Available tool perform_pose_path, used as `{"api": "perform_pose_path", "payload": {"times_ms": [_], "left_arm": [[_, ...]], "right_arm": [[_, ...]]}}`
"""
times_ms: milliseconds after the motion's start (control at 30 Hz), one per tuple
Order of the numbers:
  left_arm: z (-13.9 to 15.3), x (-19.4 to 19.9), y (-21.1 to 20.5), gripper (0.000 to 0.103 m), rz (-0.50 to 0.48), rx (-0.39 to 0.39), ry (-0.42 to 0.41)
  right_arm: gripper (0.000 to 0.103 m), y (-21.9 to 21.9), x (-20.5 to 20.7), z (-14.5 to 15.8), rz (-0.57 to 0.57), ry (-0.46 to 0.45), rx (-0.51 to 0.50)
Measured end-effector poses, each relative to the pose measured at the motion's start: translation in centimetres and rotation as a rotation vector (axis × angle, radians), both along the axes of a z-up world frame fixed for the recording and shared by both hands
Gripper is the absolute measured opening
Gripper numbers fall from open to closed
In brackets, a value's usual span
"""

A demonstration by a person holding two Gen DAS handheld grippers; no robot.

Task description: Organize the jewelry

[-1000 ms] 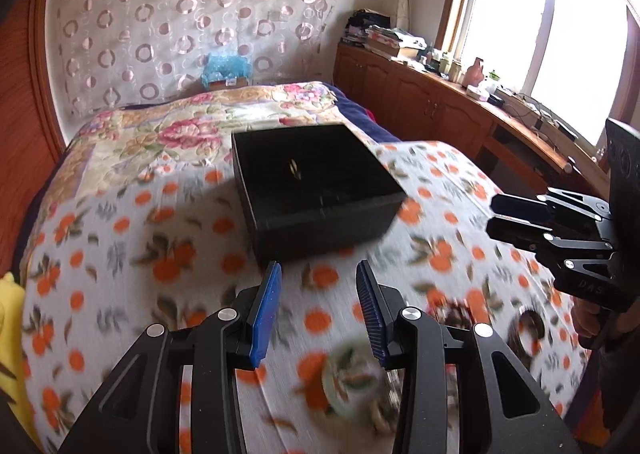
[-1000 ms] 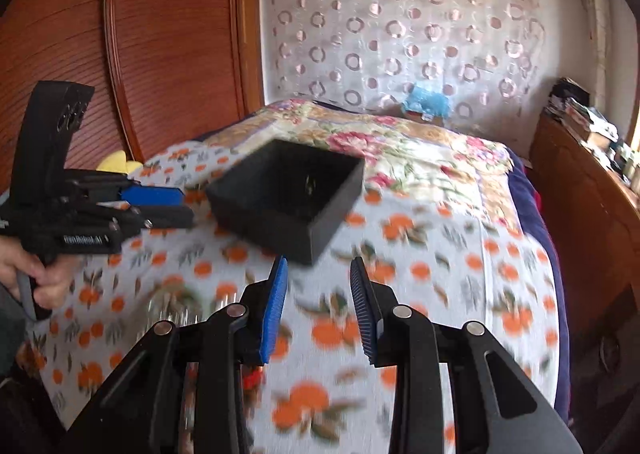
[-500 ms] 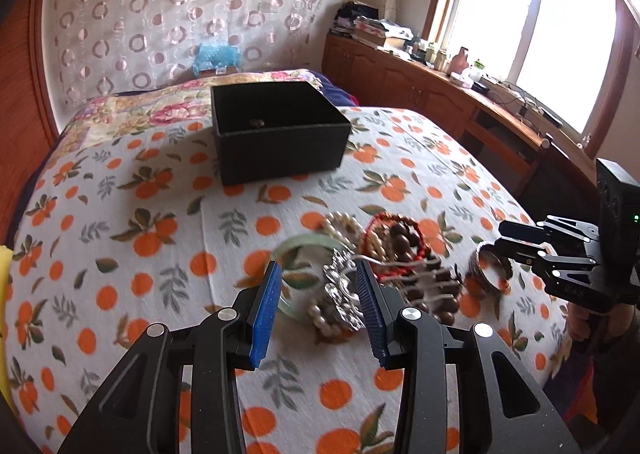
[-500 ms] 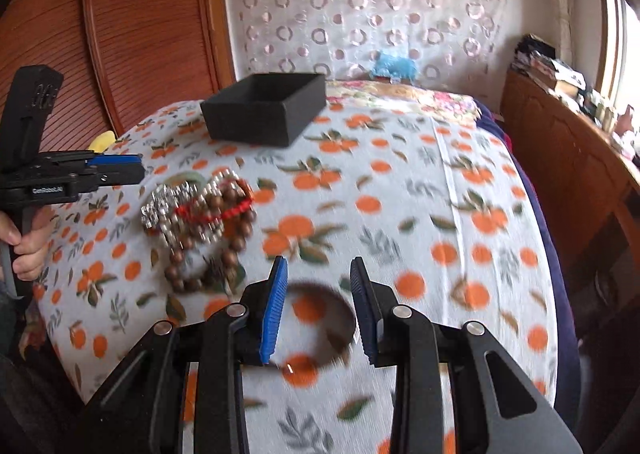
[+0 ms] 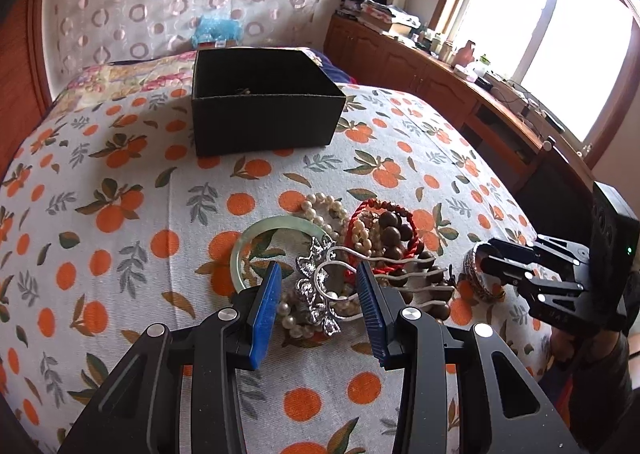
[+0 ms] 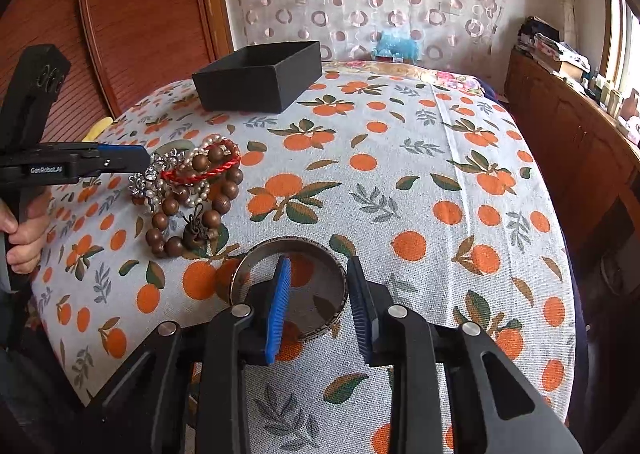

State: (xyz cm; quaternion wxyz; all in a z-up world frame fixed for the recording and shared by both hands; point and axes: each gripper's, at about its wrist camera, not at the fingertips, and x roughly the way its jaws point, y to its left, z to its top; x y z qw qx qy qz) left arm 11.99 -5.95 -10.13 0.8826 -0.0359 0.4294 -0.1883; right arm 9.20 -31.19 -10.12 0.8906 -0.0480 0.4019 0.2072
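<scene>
Jewelry: both grippers brought down from box height to the pieces on the bed cover.
Left gripper (image 5: 318, 304) spread astride silver hairpiece (image 5: 316, 286) in heap near front edge; right gripper (image 6: 318, 304) closing around metal bangle (image 6: 288, 282), not yet pinched; black box (image 5: 262, 104) stood toward far edge, awaiting pieces.

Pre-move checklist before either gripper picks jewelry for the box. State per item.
1. Black box open, top unobstructed: ok.
2. Right gripper straddles the metal bangle wall, jaws closing, pads not yet pressing: ok.
3. Bangle lies apart from the jewelry pile: ok.
4. Left gripper open over the silver hairpiece: ok.
5. Hairpiece free of the pearl strand and wooden beads: not ok, they overlap.
6. Grippers clear of each other: ok.
</scene>
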Motion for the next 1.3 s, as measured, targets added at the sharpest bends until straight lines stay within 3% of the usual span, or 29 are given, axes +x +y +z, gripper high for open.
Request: {"api": "perform_pose_path", "payload": {"times_ms": [267, 467, 1033, 1167, 1233, 1300], "left_arm": [[-0.8, 0.5, -0.4, 0.035, 0.027, 0.021, 0.032], [-0.5, 0.2, -0.3, 0.014, 0.029, 0.022, 0.024], [4.7, -3.0, 0.9, 0.007, 0.118, 0.024, -0.225], [5.2, -3.2, 1.2, 0.007, 0.132, 0.042, -0.255], [5.4, -3.3, 1.2, 0.007, 0.136, 0.048, -0.265], [5.5, -3.3, 1.3, 0.007, 0.139, 0.050, -0.273]], "right_arm": [[0.032, -0.2, -0.1, 0.0, 0.009, -0.002, 0.021], [0.031, -0.1, -0.1, 0.0, 0.018, -0.004, 0.022], [0.031, -0.2, -0.2, 0.0, 0.011, -0.003, 0.018], [0.021, -0.4, -0.4, 0.3, 0.010, -0.008, 0.002], [0.007, -0.7, -0.4, 0.3, 0.011, -0.004, -0.005], [0.005, -0.9, -0.3, 0.4, 0.017, 0.001, -0.002]]}}
